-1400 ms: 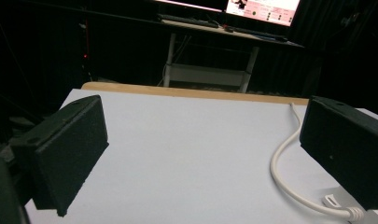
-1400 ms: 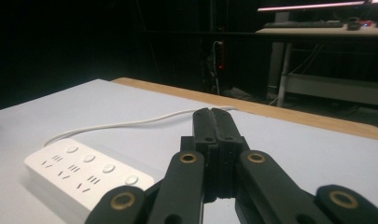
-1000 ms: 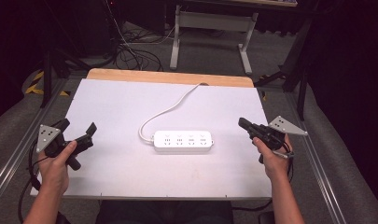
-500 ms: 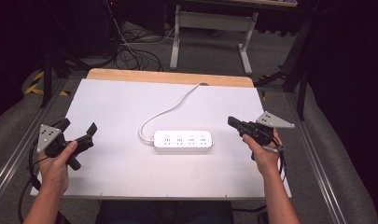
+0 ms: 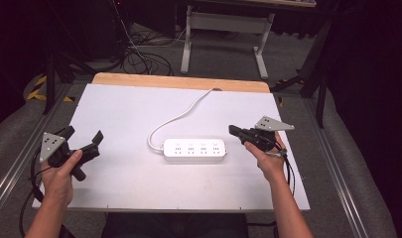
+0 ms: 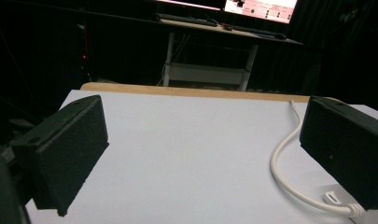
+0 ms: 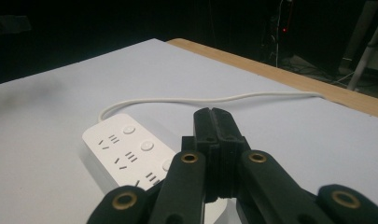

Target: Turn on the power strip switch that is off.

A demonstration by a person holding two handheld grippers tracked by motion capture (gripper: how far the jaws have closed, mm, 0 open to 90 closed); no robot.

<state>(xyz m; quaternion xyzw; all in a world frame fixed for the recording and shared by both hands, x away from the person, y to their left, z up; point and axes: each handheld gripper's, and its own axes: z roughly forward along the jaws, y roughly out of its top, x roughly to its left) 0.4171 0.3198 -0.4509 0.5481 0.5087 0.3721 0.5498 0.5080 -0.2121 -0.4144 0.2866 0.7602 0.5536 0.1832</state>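
Power strip (image 5: 195,149) lies flat near the middle of the counter (image 5: 114,106), long side running parallel to the near edge; its white cord (image 5: 176,119) loops off the left end and runs to the far edge, where it drops over the bare wooden strip (image 5: 178,82).

Right gripper (image 5: 233,130) just off the strip's right end, fingers pressed together with nothing between them, pointing at it. Left gripper (image 5: 84,139) sits near the left edge, well apart from the strip, fingers spread and empty.

Risks, as judged: pressed-together tips make a blunt pusher, so a low contact at the end could skid the light strip leftward rather than press a button; a slide would drag the cord and tighten its loop; nothing steadies the strip while the left gripper stays far off; an off-centre push could pivot the strip about the cord end.

Count: one power strip; one cord; four socket groups along its top in the high view, each apparently with a round button, seen in the right gripper view (image 7: 130,151); two grippers.
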